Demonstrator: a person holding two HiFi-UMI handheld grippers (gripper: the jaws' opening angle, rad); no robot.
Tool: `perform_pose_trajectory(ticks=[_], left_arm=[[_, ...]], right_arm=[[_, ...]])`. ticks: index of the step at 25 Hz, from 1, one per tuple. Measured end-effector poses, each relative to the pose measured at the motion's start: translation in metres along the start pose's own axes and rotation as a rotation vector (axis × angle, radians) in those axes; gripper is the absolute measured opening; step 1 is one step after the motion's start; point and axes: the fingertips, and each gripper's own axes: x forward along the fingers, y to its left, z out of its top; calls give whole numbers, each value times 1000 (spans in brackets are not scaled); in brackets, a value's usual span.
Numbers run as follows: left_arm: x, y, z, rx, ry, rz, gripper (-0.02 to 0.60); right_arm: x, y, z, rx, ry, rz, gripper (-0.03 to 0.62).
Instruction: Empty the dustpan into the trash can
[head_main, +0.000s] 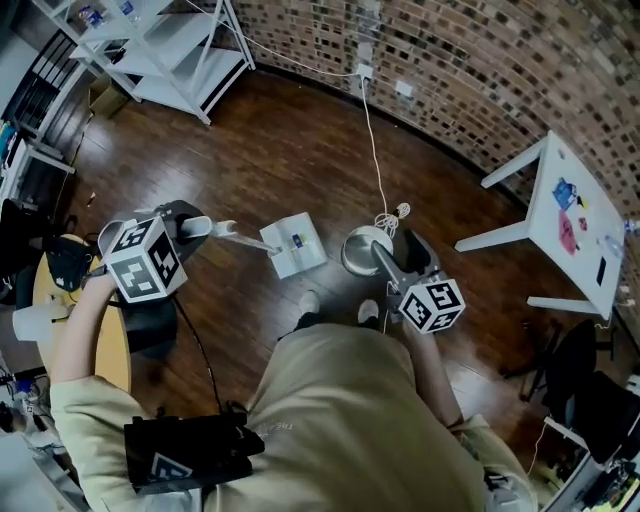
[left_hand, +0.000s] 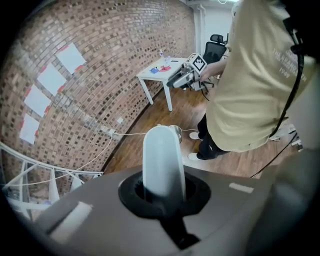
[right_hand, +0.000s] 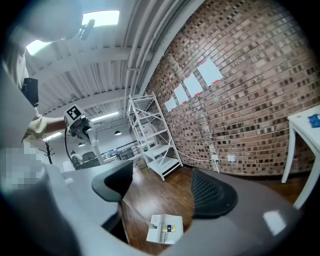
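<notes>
Left claw (head_main: 203, 226), at the left of the head view, is pressed together on the rounded white top of the handle (left_hand: 162, 155). The slim handle slants from it towards the centre of the frame to the dustpan (head_main: 300, 243). The dustpan is a white square pan just left of centre in the head view, seen against the dark wooden floor (head_main: 290, 150). Whether it rests on the boards or hangs above them I cannot tell. A small blue and yellow scrap (right_hand: 170, 228) lies in it.

Just right of the dustpan, with a strip of floor between them, stands the trash can (head_main: 358, 250), a round metal bin. Right claw (right_hand: 162, 189) is spread, with nothing between its dark pads. In the right gripper view the dustpan shows low in the frame, beyond the gap. In the head view this claw lies across the right side of the bin, and its marker cube (head_main: 432, 305) sits lower right of it.

A white cord (head_main: 372, 140) runs from a wall socket at the top of the frame to a tangle just above the bin. The person's beige shirt (head_main: 340, 420) fills the bottom centre. A white table (head_main: 560, 235) stands at the right, against the brick wall (head_main: 450, 50). A white shelf rack (head_main: 170, 50) stands at the upper left.
</notes>
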Motion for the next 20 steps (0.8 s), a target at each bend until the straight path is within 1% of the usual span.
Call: perform_pose_trajectory(ticks=[4, 7, 12, 17, 20], left_arm=[[-32, 18, 39, 38, -2, 28, 0], [-35, 27, 65, 55, -16, 27, 0], [-4, 25, 102, 95, -34, -16, 0], [30, 17, 139, 149, -50, -63, 0], [53, 17, 158, 169, -44, -82, 0]], right_arm=[[-15, -2, 4, 1, -27, -15, 354], [-28, -14, 12, 11, -53, -44, 354], [-58, -39, 17, 30, -89, -116, 354], [-98, -65, 10, 77, -116, -210, 351], [-116, -75, 6, 91, -128, -243, 348]])
